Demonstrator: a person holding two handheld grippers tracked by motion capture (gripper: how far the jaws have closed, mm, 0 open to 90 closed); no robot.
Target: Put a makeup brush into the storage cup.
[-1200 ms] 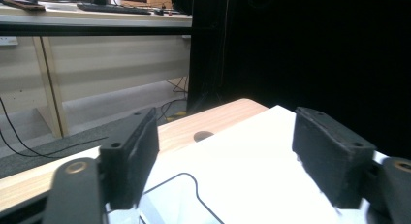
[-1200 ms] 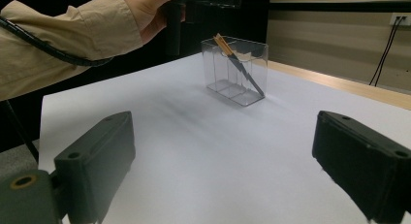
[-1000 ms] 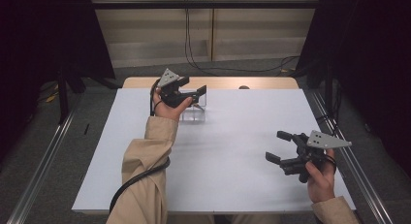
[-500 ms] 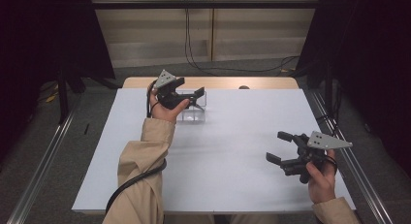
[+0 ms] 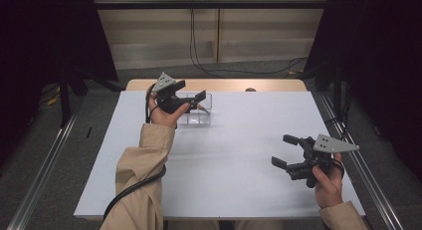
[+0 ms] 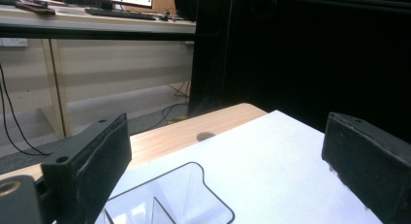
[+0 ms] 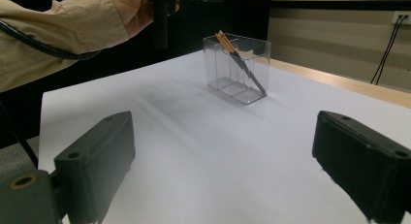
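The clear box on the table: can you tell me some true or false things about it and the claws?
1. The clear box holds a saw-like tool leaning tilted. True.
2. The left claw grips the tool. False: its jaws stand open, nothing between them.
3. The right claw is open above the white sheet. True.
4. The box lies tipped over. False: it stands upright.

Clear box [image 5: 198, 110] at table's [image 5: 239, 190] far left, a tool [image 7: 241, 64] leaning inside it.
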